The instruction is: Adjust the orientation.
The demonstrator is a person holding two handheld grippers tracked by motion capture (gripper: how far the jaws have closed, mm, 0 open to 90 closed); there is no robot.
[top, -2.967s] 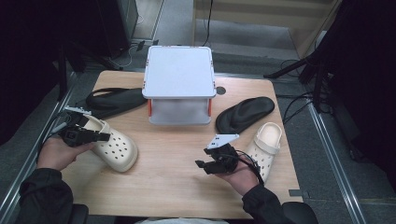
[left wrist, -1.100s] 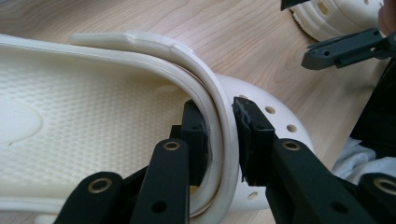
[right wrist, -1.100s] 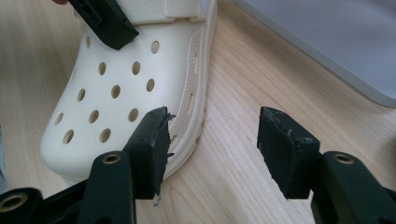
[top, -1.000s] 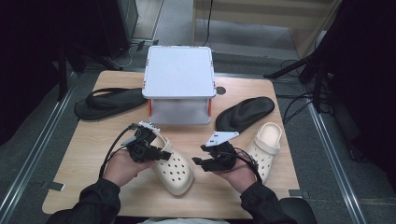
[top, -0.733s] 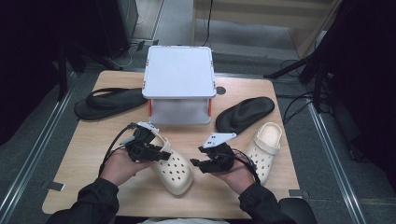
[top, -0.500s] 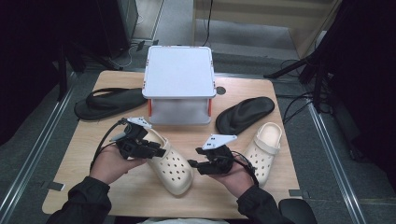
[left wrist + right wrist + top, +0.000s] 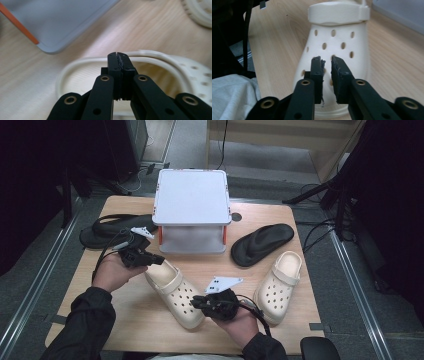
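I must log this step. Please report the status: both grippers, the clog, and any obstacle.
Left gripper shut, at heel rim of centre clog. Right gripper slightly open, empty, at its toe. Clog flat on table. Grey box close behind heel.

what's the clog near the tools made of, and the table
The clog looks like moulded foam resin, cream and matte: one seamless piece with punched holes and soft rounded edges. The table looks like pale wood or wood laminate; grain lines show, but which of the two can't be told.

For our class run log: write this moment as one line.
left gripper: shut at heel of cream clog | right gripper: slightly open, at its toe | storage box: behind
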